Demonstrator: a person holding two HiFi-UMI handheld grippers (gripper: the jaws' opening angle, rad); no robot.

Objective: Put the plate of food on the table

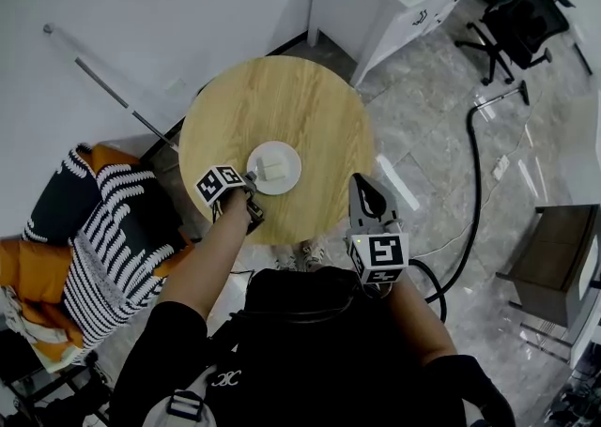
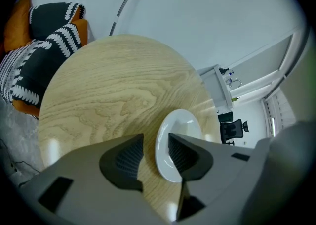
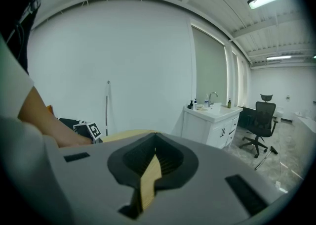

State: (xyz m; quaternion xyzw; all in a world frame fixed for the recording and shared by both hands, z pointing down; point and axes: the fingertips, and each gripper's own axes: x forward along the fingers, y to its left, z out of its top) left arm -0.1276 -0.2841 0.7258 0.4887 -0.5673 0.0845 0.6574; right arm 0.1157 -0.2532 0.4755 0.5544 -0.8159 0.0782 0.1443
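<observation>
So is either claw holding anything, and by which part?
Nothing is held. The left gripper has its jaws open astride the plate rim; the right gripper is shut, empty.

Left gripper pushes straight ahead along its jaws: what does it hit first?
The white plate: its near rim sits between the left gripper's open jaws, on the round table. Depth unclear, but nothing nearer shows.

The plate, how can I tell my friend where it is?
Find the round wooden table. The plate lies near its edge, at the left gripper's tips. It's the only white dish there, carrying pale food.
</observation>
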